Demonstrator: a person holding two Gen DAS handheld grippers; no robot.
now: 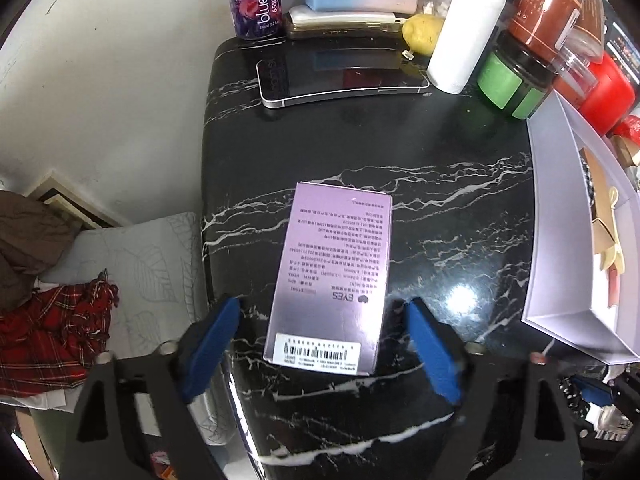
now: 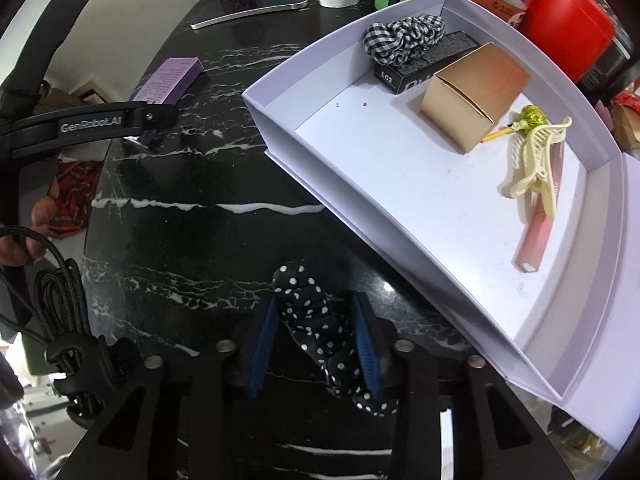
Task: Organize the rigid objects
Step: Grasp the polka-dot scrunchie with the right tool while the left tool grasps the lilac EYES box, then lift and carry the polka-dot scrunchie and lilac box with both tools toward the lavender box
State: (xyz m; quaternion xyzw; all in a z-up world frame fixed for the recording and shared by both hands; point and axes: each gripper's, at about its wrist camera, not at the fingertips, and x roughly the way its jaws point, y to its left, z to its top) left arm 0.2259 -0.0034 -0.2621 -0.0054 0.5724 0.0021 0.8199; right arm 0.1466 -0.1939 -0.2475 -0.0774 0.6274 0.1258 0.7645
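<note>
1. The right gripper (image 2: 316, 344) fingers pinch a soft polka-dot scrunchie (image 2: 320, 332) over the table (image 2: 192, 240).
2. The left gripper (image 1: 324, 344) fingers stand wide, flanking the purple box (image 1: 330, 272); probably light, stiff, best gripped across its long sides.
3. Beyond, the white tray (image 2: 400, 208) waits.

On black marble table (image 1: 440, 152): 1 purple carton (image 1: 332, 272), 1 phone (image 1: 340, 76), 1 polka-dot scrunchie (image 2: 320, 328). In white tray (image 2: 304, 148): 1 gingham scrunchie (image 2: 404, 36), 1 gold box (image 2: 472, 96), 1 black box (image 2: 424, 68), 1 claw clip (image 2: 532, 160), 1 pink tube (image 2: 540, 232). 2 grippers: left gripper (image 1: 322, 344), right gripper (image 2: 316, 344).
</note>
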